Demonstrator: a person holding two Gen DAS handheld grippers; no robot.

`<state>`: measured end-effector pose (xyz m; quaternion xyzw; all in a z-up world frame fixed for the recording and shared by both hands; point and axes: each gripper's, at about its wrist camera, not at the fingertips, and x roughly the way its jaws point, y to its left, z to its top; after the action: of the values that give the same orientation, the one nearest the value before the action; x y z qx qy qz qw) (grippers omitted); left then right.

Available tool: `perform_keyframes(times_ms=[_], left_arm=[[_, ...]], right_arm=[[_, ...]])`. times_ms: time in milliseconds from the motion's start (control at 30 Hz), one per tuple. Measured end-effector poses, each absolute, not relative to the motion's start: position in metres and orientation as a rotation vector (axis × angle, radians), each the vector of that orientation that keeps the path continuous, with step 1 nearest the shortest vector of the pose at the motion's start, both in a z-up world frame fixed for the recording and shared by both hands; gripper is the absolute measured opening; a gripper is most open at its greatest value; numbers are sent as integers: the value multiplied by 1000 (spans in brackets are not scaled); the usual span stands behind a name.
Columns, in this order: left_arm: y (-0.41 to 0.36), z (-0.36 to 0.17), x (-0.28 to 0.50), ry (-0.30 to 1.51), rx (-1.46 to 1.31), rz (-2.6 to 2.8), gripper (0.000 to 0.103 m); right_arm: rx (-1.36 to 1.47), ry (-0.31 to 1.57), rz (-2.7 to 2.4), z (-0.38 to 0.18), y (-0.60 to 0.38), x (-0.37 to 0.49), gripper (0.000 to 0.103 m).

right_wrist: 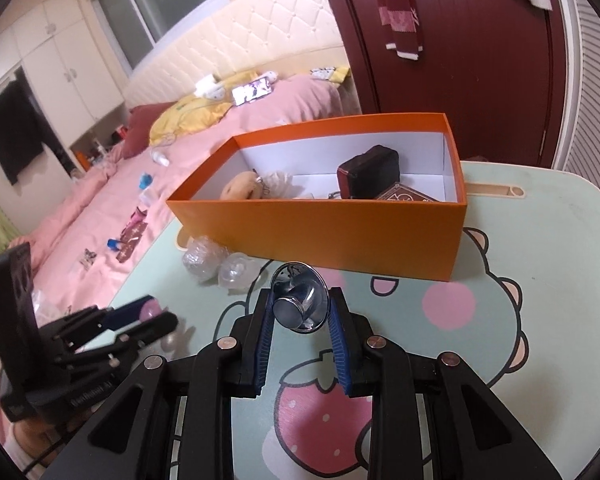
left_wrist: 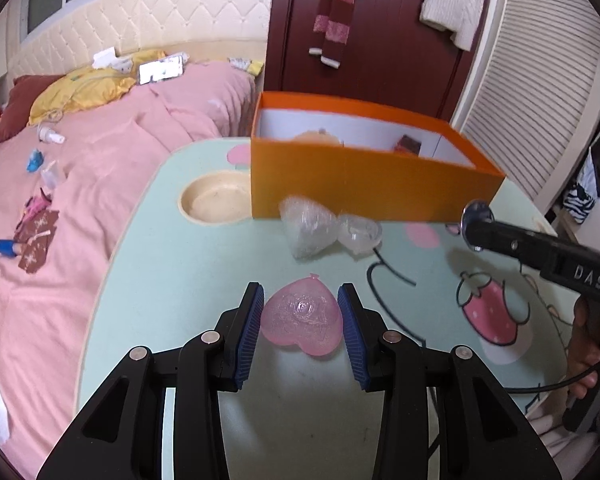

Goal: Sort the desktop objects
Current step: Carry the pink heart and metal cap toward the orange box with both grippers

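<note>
A pink-covered bed (left_wrist: 100,184) is seen left of the pale green cartoon-printed table (left_wrist: 204,264). An orange box (right_wrist: 320,216) stands on the far part of the table; inside it a tan plush (right_wrist: 240,188), a dark case (right_wrist: 370,174) and a brown patterned card box (right_wrist: 406,197) are seen. A beige round recess (left_wrist: 214,198) is set in the table just left of the box. Two crumpled clear plastic pieces (left_wrist: 324,226) lie against the box's near wall. The left gripper (left_wrist: 302,322) is closed on a pink heart-shaped piece (left_wrist: 300,320), blue pads (left_wrist: 252,332) pressed to both its sides, low over the near table. The right gripper (right_wrist: 300,312) is clamped narrow on a shiny metal knob-like disc (right_wrist: 298,304), held off the table, near side of the box. In the left view this disc (left_wrist: 476,222) is seen at far right, blurred.
</note>
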<state>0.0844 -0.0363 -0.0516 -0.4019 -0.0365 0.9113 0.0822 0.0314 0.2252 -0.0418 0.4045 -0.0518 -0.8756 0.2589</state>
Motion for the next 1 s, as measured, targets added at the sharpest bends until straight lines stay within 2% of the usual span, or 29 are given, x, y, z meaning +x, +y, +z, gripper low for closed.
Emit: perform_keyframes(times_ms=[233,533,1000], left_arm=[[-31,-24,73,-139,-1102,2716,40],[-5,22,21,-13,-909,2754,40],[9,1,-43,-34,-1014,2714,40]], right_arm=[[1025,-149,-2379,-24,230,27,26],[901,-130,-2433,5,223,-6,26],[960,-120,-2438,-14,214,-54,26]])
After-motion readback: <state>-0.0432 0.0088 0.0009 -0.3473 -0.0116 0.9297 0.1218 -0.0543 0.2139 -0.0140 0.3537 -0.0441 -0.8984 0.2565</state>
